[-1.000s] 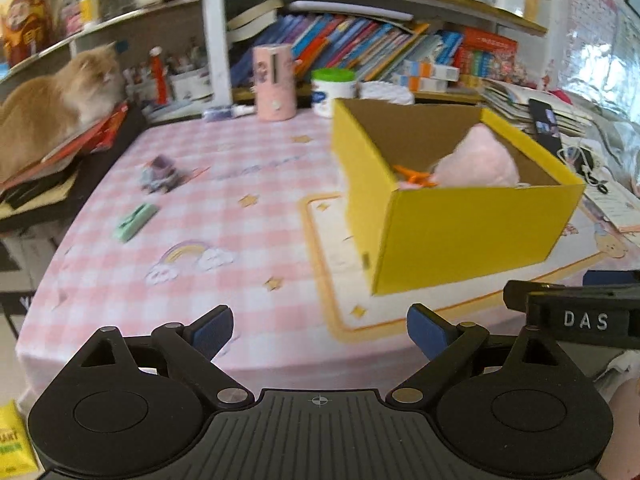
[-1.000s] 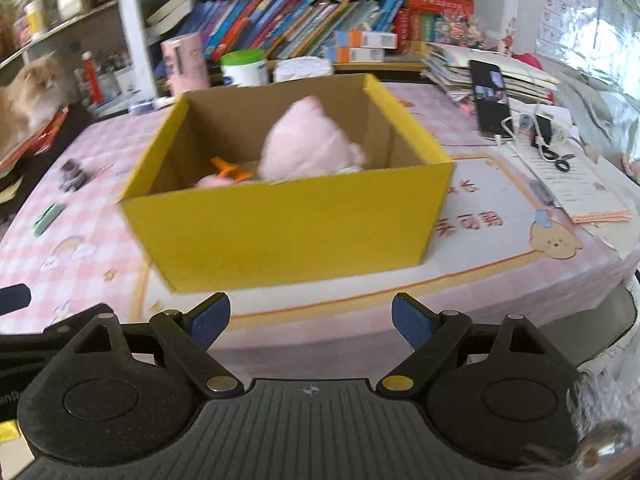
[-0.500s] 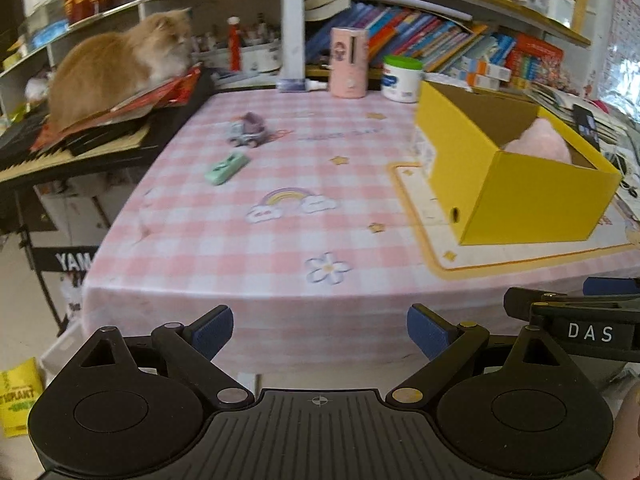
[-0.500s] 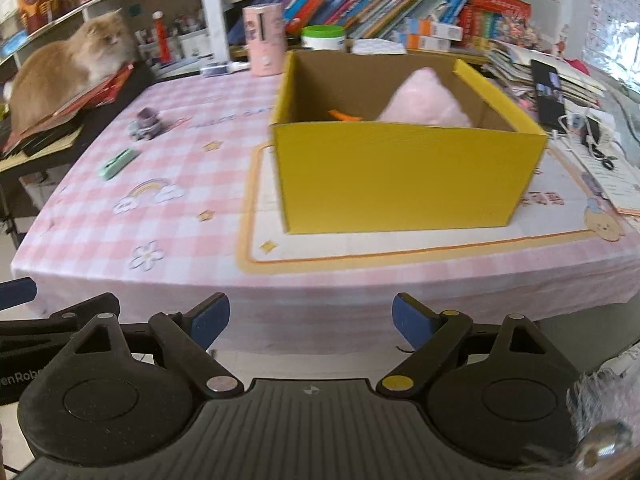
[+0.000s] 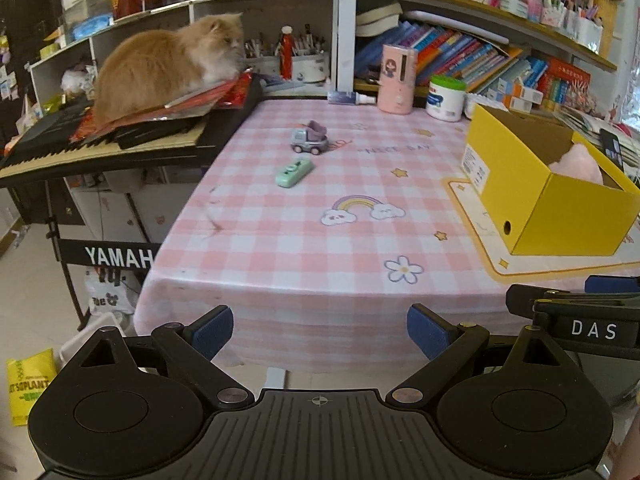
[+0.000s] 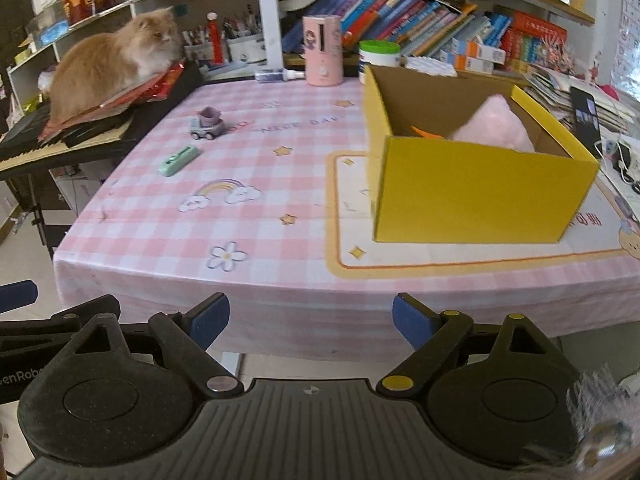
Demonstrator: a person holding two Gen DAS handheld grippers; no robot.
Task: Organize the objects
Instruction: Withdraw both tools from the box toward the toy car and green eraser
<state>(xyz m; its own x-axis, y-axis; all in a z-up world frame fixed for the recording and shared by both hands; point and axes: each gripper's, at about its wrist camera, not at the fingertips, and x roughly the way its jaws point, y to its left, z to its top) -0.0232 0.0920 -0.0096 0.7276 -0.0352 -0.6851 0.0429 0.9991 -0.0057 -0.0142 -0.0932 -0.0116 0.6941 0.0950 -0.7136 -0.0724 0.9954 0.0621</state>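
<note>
Both off the worktop's (image 5: 304, 240) near edge: left hand-held gripper (image 5: 320, 330) wide open, empty; right hand-held gripper (image 6: 311, 320) wide open, empty. Toy truck (image 5: 309, 143) and green case (image 5: 294, 173) near far-left corner. Yellow box (image 6: 472, 184) toward right edge, pink plush (image 6: 496, 130) inside.

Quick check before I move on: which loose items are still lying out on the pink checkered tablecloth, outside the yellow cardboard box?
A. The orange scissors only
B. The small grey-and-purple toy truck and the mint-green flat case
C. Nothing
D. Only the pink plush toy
B: the small grey-and-purple toy truck and the mint-green flat case lie on the pink checkered tablecloth, well left of the yellow cardboard box, which holds the pink plush toy.
</note>
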